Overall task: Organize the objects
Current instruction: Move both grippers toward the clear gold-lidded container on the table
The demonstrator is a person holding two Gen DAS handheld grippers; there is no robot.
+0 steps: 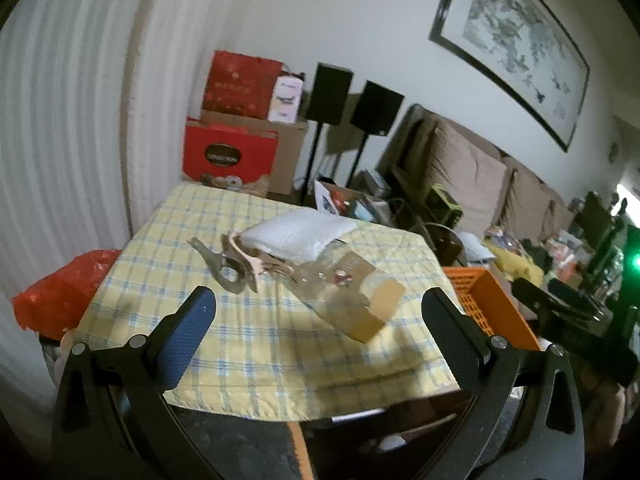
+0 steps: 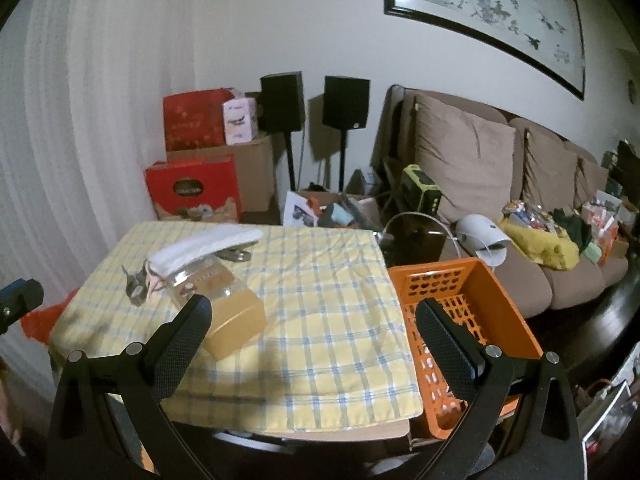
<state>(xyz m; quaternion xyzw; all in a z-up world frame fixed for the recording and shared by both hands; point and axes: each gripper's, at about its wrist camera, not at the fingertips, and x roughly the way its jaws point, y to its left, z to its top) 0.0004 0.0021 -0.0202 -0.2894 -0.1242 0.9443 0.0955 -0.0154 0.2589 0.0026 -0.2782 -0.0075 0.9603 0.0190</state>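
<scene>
i see a table under a yellow checked cloth (image 2: 320, 300), with an orange slotted basket (image 2: 472, 280) just beside its right edge. on the cloth's far left lie a white padded pouch (image 1: 298, 232), a clear jar (image 1: 344, 284) on its side with a tan lid, and metal tongs (image 1: 224, 268), all clustered and touching. my left gripper (image 1: 318, 320) and right gripper (image 2: 314, 324) both hang spread wide, holding nothing.
</scene>
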